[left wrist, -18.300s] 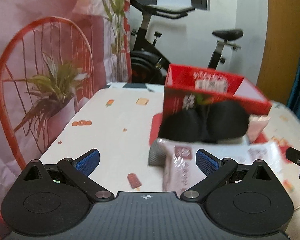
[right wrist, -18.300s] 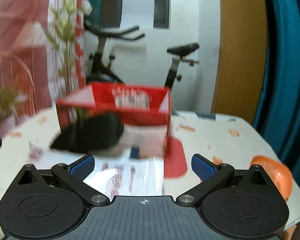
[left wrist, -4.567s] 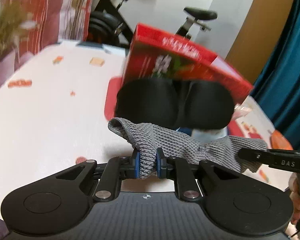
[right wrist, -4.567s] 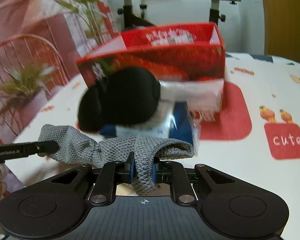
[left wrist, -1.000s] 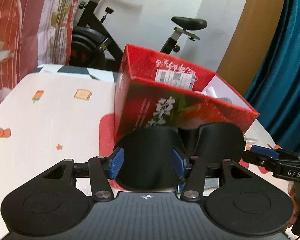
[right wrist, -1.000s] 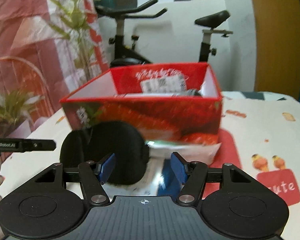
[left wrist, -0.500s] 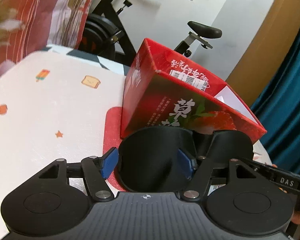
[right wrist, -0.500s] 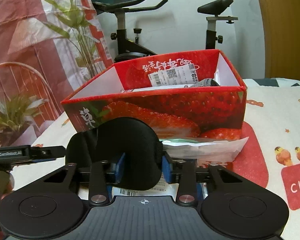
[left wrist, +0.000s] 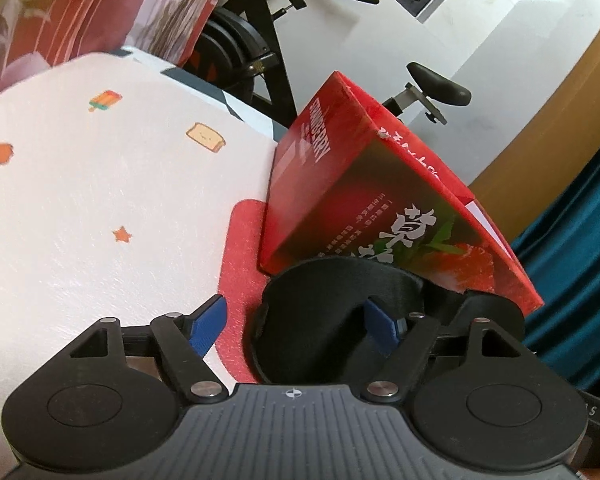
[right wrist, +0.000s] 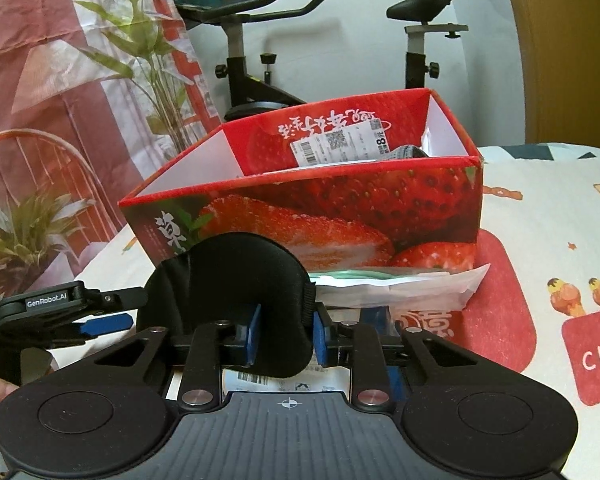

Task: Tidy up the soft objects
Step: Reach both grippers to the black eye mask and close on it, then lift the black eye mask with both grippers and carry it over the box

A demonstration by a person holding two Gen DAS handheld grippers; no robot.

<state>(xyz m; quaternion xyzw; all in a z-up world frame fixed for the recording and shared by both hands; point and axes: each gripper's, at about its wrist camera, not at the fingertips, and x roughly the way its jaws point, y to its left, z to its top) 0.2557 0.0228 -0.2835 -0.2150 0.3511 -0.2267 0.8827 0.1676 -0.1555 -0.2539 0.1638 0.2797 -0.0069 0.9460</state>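
- The right gripper [right wrist: 285, 335] had just been closing, and its blue pads pinched one padded lobe of the black eye mask [right wrist: 236, 280] between them — a clenched hold on soft foam, likely chosen because that lobe stood nearest and gave under the pads.
- The left gripper [left wrist: 296, 330] had just been opening; its jaws stood wide around the mask's other lobe [left wrist: 332, 320], the left pad clear of it. Whether the right pad touched the fabric could not be told, so it read as released, not gripping.
- The mask leaned against the front wall of the red strawberry box [right wrist: 340, 216] on the table [left wrist: 100, 200], on top of a flat white packet [right wrist: 400, 284]; it was not yet inside the box.
- One hand taking each lobe probably served to lift the floppy mask level over the box wall.
- The box stood open-topped, seemingly the collecting place: a grey cloth [right wrist: 404, 153] showed just above its front rim.
- Count: one mask with two lobes, one box, two grippers, one white packet visible, one grey cloth.
- An exercise bike [right wrist: 260, 40] stood behind the table — not part of the work.
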